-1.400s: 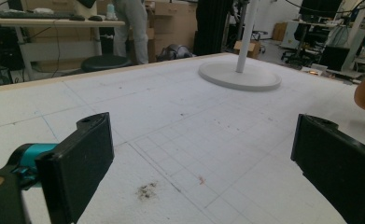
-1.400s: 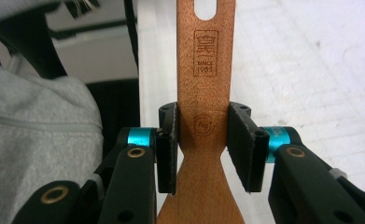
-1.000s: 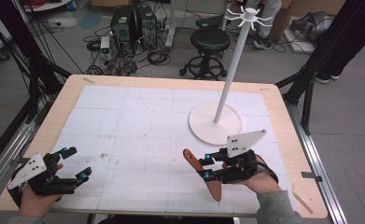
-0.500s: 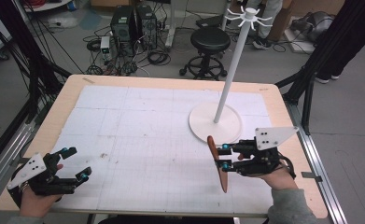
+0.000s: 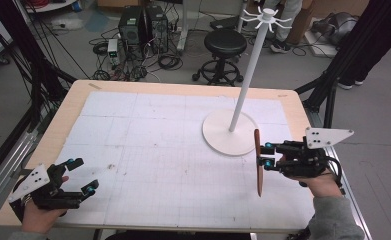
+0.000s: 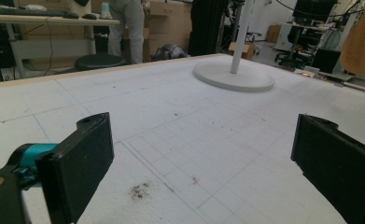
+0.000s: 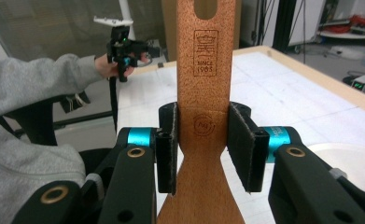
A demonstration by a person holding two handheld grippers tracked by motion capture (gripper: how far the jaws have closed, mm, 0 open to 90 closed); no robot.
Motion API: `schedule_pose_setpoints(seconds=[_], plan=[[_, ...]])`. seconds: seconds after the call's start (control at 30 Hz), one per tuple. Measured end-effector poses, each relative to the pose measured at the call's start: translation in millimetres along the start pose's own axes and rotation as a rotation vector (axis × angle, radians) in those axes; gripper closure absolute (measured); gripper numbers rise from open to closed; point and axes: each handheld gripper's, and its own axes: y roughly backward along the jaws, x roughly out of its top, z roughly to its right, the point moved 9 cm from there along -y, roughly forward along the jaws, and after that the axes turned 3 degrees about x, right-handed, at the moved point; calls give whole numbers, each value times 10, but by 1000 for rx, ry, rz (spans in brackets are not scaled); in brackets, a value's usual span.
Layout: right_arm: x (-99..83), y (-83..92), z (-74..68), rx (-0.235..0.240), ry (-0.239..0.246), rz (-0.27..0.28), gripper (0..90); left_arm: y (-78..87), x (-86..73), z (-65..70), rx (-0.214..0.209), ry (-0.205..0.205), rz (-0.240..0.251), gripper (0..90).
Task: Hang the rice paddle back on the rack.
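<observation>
Right gripper [image 5: 266, 155] has its jaws clamped on the neck of a wooden spatula [image 5: 257, 162], held clear of the table [image 5: 148, 130] near its right edge, just in front of the round base of the white stand [image 5: 230, 132]. In the high view the spatula reads edge-on and roughly vertical; which end is up I can't tell from there. In the right gripper view [image 7: 202, 140] the pads pinch the narrow waist just where the wood starts to flare, and the hanging hole [image 7: 207, 7] sits at the far end of the handle.

Left gripper [image 5: 80, 176] sits at the table's near-left corner, jaws wide apart, nothing between them. The left gripper view [image 6: 199, 154] agrees: bare gridded mat between the two pads.

Risks, my read:
- Grip is two flat pads on smooth wood at a taper. Any sideways knock probably lets the spatula pivot or slide along the taper.
- If the plan is hooking that hole onto one of the prongs at the top of the stand [image 5: 264, 17], the prongs are thin and the hole small; a slight angle error likely means a miss.
- Bumping the pole could rock the stand; the base looks wide, so tipping seems unlikely but not zero.
- Long spatula below the hand could clip the table or base on the way up.
</observation>
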Motion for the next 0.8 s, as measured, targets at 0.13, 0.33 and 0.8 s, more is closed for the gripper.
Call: schedule_pose_setpoints(seconds=[0.13, 0.33, 0.8], plan=[[66, 127, 79, -27, -3, 7, 651, 1, -2, -4, -3, 4, 1, 63], [231, 297, 173, -85, 7, 28, 651, -2, -3, -3, -3, 7, 1, 63], [466, 488, 400, -180, -13, 10, 652, -6, -25, -4, -2, 7, -9, 63]])
